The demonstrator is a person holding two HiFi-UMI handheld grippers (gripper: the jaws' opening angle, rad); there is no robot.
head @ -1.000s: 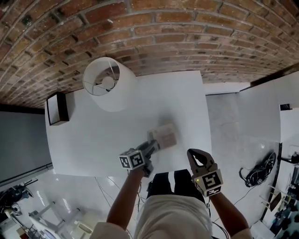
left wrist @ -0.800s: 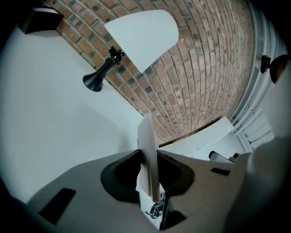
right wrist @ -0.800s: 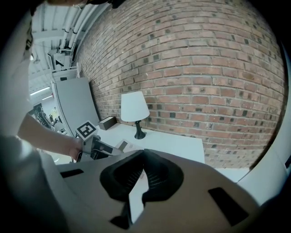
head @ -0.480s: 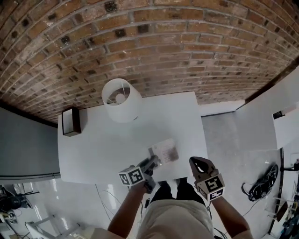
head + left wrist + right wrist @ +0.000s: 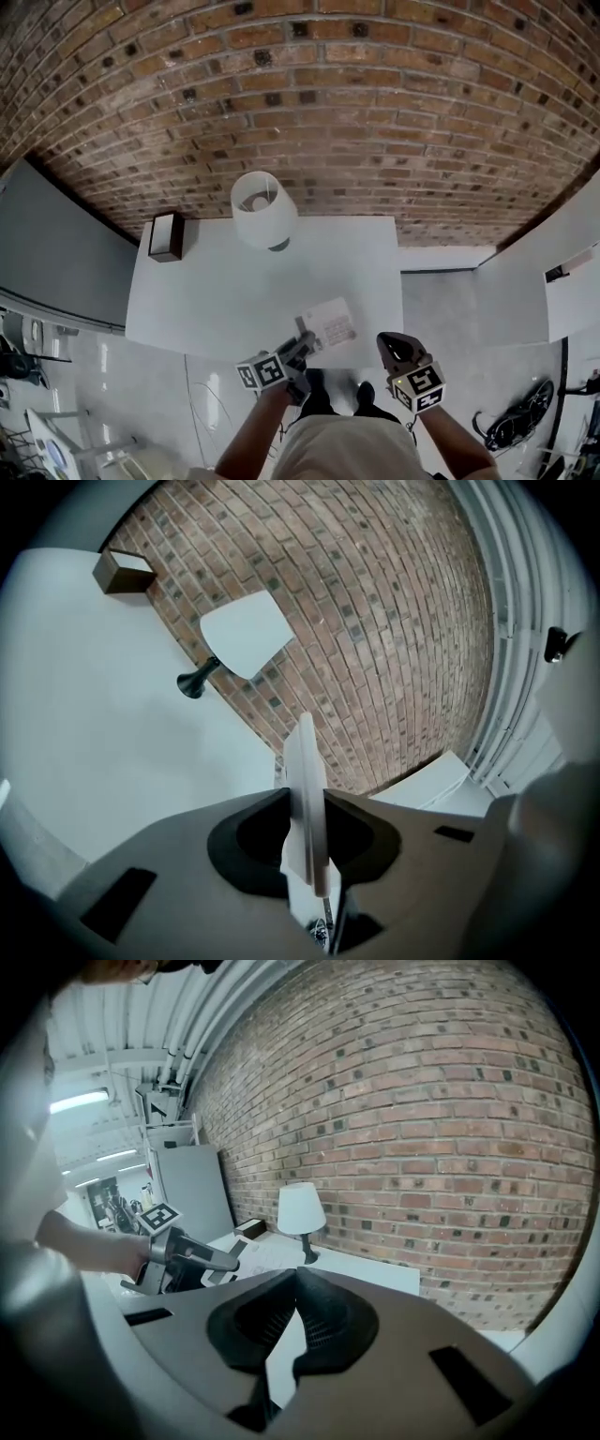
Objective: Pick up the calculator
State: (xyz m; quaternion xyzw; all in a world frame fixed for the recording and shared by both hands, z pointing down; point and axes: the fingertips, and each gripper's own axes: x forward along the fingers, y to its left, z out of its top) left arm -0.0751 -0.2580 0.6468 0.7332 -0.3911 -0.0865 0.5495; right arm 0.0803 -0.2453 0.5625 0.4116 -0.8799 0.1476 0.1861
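Low in the head view, just above the person's arms, the left gripper (image 5: 307,341) is clamped on the near edge of the calculator (image 5: 330,323); in the left gripper view the pale slab stands edge-on between the two jaws, both pads pressed to its faces, a pinch across the thin dimension that suits a flat thing. It juts up and to the right from the jaws, over the near rim of the white table (image 5: 216,291), and seems held clear of the top rather than resting on it, so the pickup looks essentially made. To the right, the right gripper (image 5: 394,347) has its jaws together with nothing between them, as its own view shows; it sits beyond the table's near edge and well apart from the calculator, probably kept aside because one grip is enough.

Farther up the frame the tabletop is bare across its middle, giving free room around the load; the nearest edge lies right beneath the held calculator, with pale floor (image 5: 450,309) beyond the right rim. At the far edge a white-shaded lamp (image 5: 264,208) stands centre, a small dark box (image 5: 166,236) in the upper-left corner, and the brick wall (image 5: 309,112) closes off everything behind.
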